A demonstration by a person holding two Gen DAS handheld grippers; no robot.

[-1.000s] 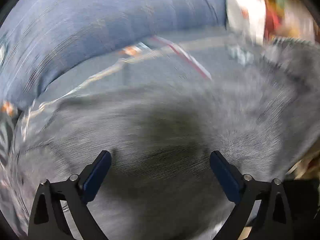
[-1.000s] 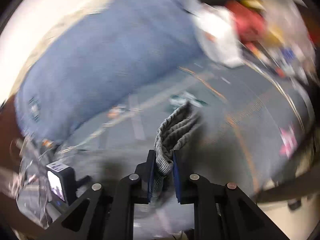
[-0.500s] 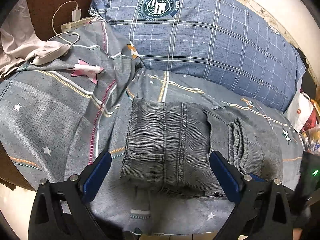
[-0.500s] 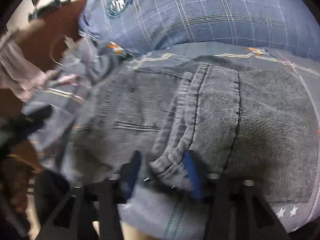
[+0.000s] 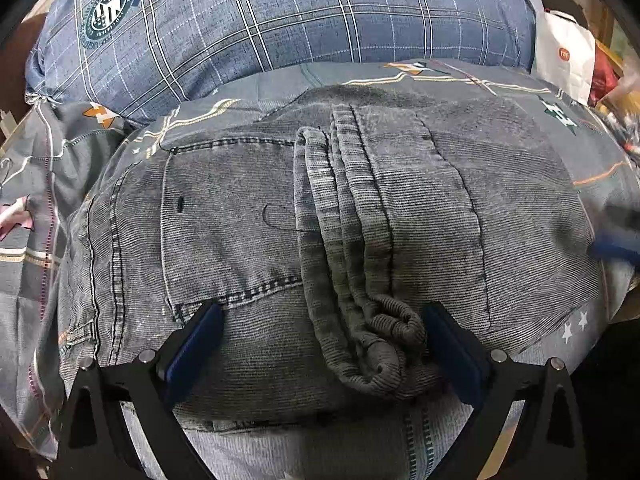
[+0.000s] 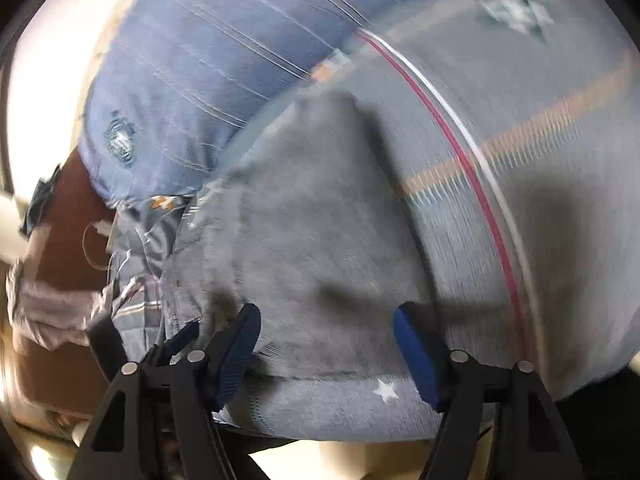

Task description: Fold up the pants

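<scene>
Grey corduroy pants (image 5: 248, 240) lie folded into a compact bundle on the bed, with the leg cuffs (image 5: 360, 264) laid across the top near the middle. My left gripper (image 5: 320, 344) is open and empty, its jaws wide apart just above the near edge of the bundle, straddling the cuffs. My right gripper (image 6: 326, 344) is open and empty over the pants (image 6: 312, 232) in its blurred view. Its blue fingertip (image 5: 616, 248) shows at the right edge of the left wrist view.
A blue plaid pillow (image 5: 280, 20) lies behind the pants. The grey patterned bedsheet (image 5: 36, 208) spreads under and around them. A white bag (image 5: 564, 60) and clutter sit at the far right. A brown headboard (image 6: 60, 220) and pale cloth (image 6: 44, 312) are to the left.
My right gripper has opened, let go of the cuffs and swung to the right. My left gripper has moved closer over the folded pants, still open.
</scene>
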